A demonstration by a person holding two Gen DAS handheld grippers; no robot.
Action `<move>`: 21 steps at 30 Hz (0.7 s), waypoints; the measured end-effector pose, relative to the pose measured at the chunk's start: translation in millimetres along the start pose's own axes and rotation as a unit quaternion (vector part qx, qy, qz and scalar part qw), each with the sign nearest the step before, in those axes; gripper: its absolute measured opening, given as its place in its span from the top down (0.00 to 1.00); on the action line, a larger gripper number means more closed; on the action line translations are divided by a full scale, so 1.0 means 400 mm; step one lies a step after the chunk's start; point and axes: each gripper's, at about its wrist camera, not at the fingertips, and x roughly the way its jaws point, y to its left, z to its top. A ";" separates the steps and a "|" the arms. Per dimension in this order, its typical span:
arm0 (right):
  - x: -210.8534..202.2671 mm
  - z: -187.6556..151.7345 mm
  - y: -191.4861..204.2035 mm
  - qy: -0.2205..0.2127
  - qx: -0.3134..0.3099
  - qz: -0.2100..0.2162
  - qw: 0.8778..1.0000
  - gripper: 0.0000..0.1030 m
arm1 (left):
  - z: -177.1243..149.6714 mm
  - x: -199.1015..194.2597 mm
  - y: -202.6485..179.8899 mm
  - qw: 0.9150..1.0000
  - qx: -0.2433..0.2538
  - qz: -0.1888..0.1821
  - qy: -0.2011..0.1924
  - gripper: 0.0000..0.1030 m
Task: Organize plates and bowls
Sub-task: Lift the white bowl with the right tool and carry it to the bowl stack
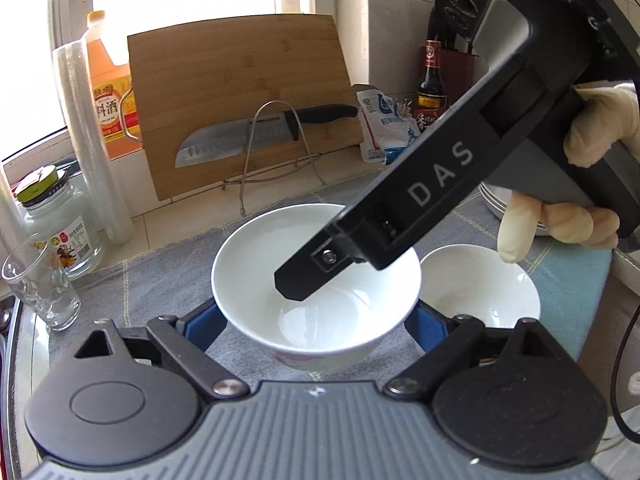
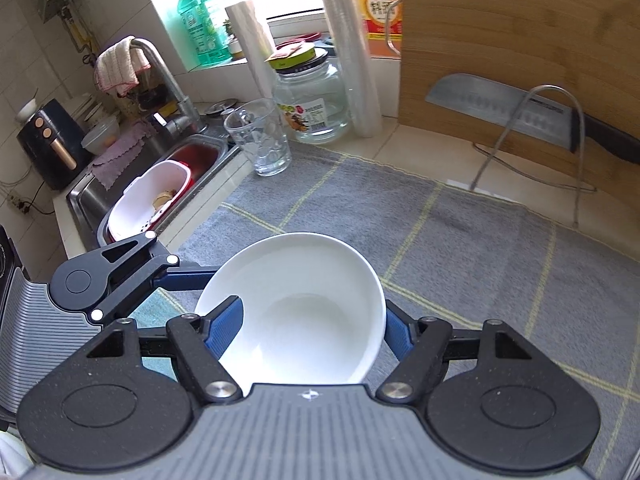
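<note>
Bowl: a white bowl (image 1: 316, 280) sits upright on the grey mat (image 1: 160, 276), mid-mat, toward its front edge.
Left gripper (image 1: 316, 332): jaws wide apart, one outside each flank of the bowl; whether they touch it I cannot tell.
Right gripper (image 2: 310, 334): one blue finger (image 2: 226, 328) inside the rim, the other outside; grip unclear.
Key relation: the bowl lies between both jaw pairs; neither is nearer.
Neighbours: a second bowl (image 1: 480, 288) just beside, toward the mat's right edge; drinking glass (image 1: 40, 284) at its left edge.
</note>
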 end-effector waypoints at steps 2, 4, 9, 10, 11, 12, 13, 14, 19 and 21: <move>-0.019 -0.014 -0.013 -0.004 0.009 -0.008 1.000 0.24 | 0.009 0.004 -0.016 1.000 0.007 -0.011 -0.002 0.09; -0.040 -0.028 -0.025 -0.009 0.017 -0.016 1.000 0.24 | 0.019 0.009 -0.033 1.000 0.015 -0.021 -0.006 0.09; -0.089 -0.064 -0.052 -0.021 0.037 -0.039 0.998 0.24 | 0.039 0.018 -0.076 0.998 0.033 -0.045 -0.014 0.09; -0.099 -0.073 -0.058 -0.024 0.041 -0.043 0.998 0.24 | 0.042 0.021 -0.085 0.998 0.035 -0.050 -0.015 0.09; -0.109 -0.081 -0.063 -0.026 0.045 -0.047 0.998 0.24 | 0.044 0.024 -0.093 0.998 0.037 -0.056 -0.015 0.09; -0.118 -0.090 -0.068 -0.027 0.049 -0.050 0.997 0.23 | 0.046 0.028 -0.100 0.997 0.040 -0.061 -0.015 0.09; -0.126 -0.098 -0.072 -0.028 0.053 -0.053 0.997 0.23 | 0.047 0.031 -0.108 0.997 0.042 -0.065 -0.014 0.09; -0.132 -0.107 -0.076 -0.029 0.057 -0.057 0.996 0.23 | 0.047 0.034 -0.116 0.996 0.044 -0.071 -0.014 0.09; -0.153 -0.145 -0.091 -0.028 0.073 -0.071 0.994 0.23 | 0.044 0.046 -0.150 0.994 0.053 -0.092 -0.007 0.09; -0.161 -0.159 -0.098 -0.029 0.080 -0.072 0.994 0.23 | 0.042 0.051 -0.162 0.994 0.055 -0.099 -0.003 0.09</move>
